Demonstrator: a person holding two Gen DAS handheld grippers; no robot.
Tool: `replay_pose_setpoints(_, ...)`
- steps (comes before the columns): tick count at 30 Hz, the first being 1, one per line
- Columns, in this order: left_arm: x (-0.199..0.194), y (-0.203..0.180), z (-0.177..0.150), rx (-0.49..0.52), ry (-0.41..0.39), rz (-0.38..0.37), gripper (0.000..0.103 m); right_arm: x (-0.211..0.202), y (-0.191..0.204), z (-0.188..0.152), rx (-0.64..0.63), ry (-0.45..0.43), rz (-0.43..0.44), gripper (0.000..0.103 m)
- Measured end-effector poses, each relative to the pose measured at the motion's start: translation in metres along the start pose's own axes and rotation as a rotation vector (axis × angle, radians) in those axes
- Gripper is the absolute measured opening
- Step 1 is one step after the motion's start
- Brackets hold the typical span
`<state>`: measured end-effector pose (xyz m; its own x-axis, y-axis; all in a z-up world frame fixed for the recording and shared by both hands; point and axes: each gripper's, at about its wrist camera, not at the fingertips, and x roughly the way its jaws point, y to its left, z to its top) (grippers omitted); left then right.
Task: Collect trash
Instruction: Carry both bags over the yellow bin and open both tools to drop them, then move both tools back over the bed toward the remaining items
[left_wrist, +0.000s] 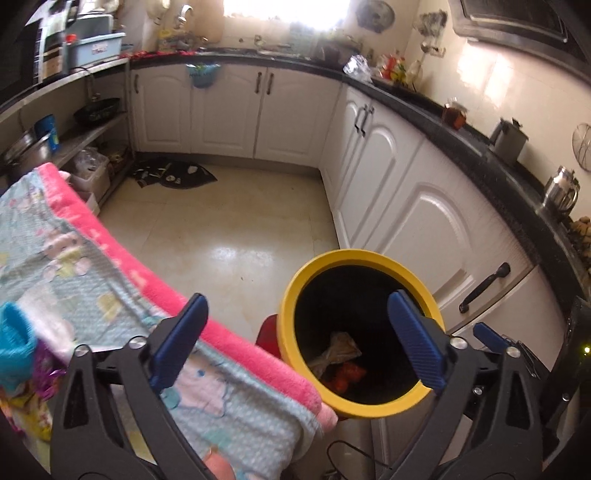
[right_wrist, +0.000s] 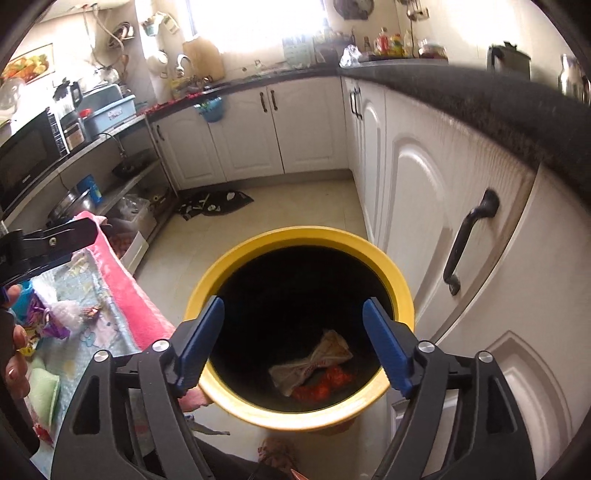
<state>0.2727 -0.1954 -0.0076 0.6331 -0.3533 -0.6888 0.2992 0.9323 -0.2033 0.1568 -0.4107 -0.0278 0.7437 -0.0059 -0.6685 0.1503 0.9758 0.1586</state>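
A yellow-rimmed bin (left_wrist: 295, 284) (right_wrist: 229, 258) with a dark inside stands on the floor beside the white cabinets. A beige wrapper (right_wrist: 310, 363) (left_wrist: 338, 349) and an orange wrapper (right_wrist: 325, 384) (left_wrist: 347, 373) lie at its bottom. My right gripper (right_wrist: 293, 308) is open and empty right above the bin's mouth. My left gripper (left_wrist: 295, 304) is open and empty, its left finger over the blanket and its right finger over the bin. More trash lies on the blanket: a purple wrapper (right_wrist: 42, 314), a white crumpled piece (right_wrist: 68, 312), a teal piece (left_wrist: 14, 341).
A blue and pink blanket (left_wrist: 110, 295) (right_wrist: 122, 295) covers a surface left of the bin. White cabinets (right_wrist: 417, 206) with a black handle (right_wrist: 467, 236) stand right of it. The tiled floor (left_wrist: 229, 229) stretches ahead, with a dark mat (left_wrist: 173, 175) at the far end.
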Motion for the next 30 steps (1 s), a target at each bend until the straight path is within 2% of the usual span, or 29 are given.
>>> replay_pose_setpoints(9, -0.053, 0.038, -0.014, -0.085, -0.052, 0.025, 0.092, -0.038, 0.035, 0.004, -0.063, -0.08, 0.067, 0.084)
replay_pose_setpoints(16, -0.094, 0.073, -0.023, -0.148, -0.111, 0.063, 0.092, -0.056, 0.063, 0.004, -0.096, -0.089, 0.136, 0.085)
replay_pose_setpoints(22, -0.124, 0.102, -0.032, -0.178, -0.157, 0.124, 0.092, -0.067, 0.087, 0.001, -0.132, -0.096, 0.188, 0.086)
replay_pose_setpoints(30, -0.148, 0.141, -0.047, -0.224, -0.175, 0.184, 0.092, -0.076, 0.131, -0.006, -0.203, -0.086, 0.267, 0.087)
